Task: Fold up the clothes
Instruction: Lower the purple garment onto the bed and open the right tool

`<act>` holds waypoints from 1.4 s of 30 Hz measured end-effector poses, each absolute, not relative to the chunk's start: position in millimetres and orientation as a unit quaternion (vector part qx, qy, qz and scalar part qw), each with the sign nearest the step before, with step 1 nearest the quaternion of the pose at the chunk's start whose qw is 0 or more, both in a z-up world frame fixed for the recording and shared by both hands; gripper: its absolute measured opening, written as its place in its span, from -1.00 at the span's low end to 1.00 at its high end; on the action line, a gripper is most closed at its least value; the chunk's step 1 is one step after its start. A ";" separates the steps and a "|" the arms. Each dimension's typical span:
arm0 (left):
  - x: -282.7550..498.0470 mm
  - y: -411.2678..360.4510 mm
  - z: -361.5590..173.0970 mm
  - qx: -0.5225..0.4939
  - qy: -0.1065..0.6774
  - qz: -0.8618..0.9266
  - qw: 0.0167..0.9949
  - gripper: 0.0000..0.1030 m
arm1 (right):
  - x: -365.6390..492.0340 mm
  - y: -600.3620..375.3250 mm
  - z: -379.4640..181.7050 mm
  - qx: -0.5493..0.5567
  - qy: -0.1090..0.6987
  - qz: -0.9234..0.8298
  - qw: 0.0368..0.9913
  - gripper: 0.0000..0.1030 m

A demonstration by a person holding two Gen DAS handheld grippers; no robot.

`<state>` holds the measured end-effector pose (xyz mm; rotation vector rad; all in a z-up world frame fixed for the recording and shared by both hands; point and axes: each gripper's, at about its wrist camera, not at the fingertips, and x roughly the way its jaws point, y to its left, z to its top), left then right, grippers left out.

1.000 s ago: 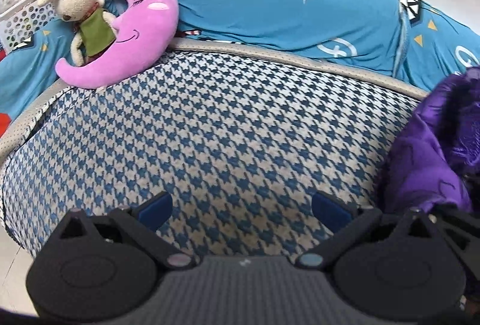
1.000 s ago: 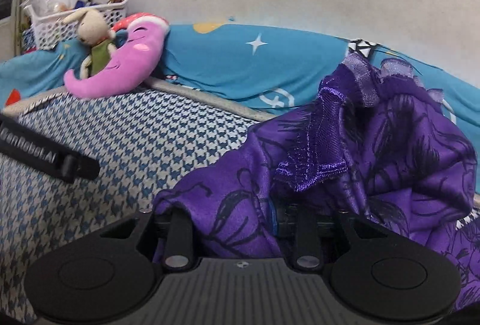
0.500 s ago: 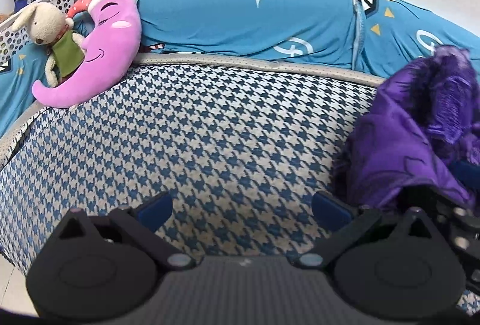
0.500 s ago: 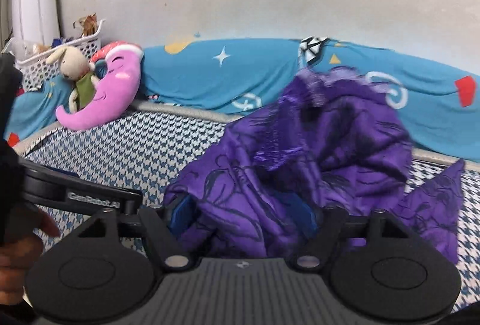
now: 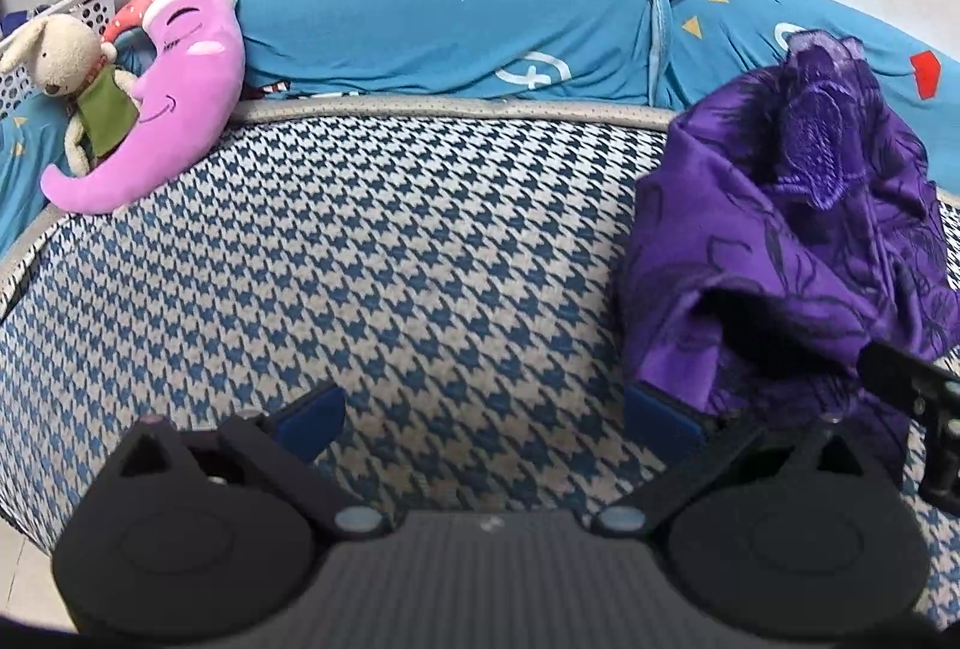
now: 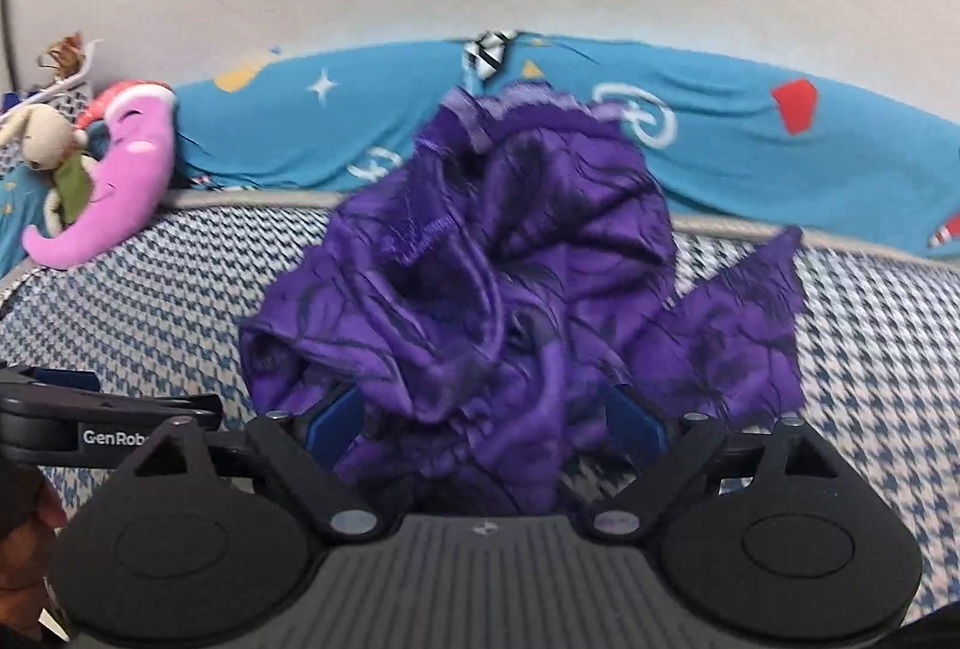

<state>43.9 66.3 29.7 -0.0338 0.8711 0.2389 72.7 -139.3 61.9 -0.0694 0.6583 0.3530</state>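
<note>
Both tongs are spread: the left tongs (image 5: 483,409) over bare houndstooth bed (image 5: 390,253), the right tongs (image 6: 483,418) around the crumpled purple garment (image 6: 510,277). A moon pillow (image 5: 174,91) lies far left.

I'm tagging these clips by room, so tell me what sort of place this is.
Most likely a bedroom at home. The purple garment lies bunched on a houndstooth mattress, blue star-print bedding runs along the wall, and a pink moon pillow and a stuffed rabbit sit in the corner.
</note>
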 end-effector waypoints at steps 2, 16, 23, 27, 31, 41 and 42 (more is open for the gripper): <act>41.8 65.0 28.9 -0.016 0.424 0.112 0.899 1.00 | 69.1 -142.0 61.0 -0.030 0.334 0.163 0.928 0.73; 33.5 62.4 27.9 -0.027 0.450 0.089 0.888 1.00 | 54.4 -148.8 57.8 -0.025 0.394 0.135 0.909 0.78; 28.3 50.2 26.0 -0.013 0.464 0.066 0.883 1.00 | 47.7 -152.0 55.7 -0.034 0.399 0.128 0.907 0.78; 25.0 42.6 24.9 -0.007 0.468 0.052 0.882 1.00 | 46.8 -159.0 54.4 -0.023 0.404 0.126 0.906 0.78; 21.7 39.0 22.7 -0.002 0.473 0.044 0.880 1.00 | 48.2 -167.0 52.3 -0.014 0.414 0.116 0.903 0.78; 15.2 32.6 15.4 0.002 0.490 0.027 0.871 1.00 | 49.5 -177.2 46.6 -0.015 0.432 0.113 0.894 0.78; 14.6 32.3 14.8 0.002 0.492 0.027 0.870 1.00 | 49.5 -177.8 46.6 -0.015 0.432 0.113 0.894 0.78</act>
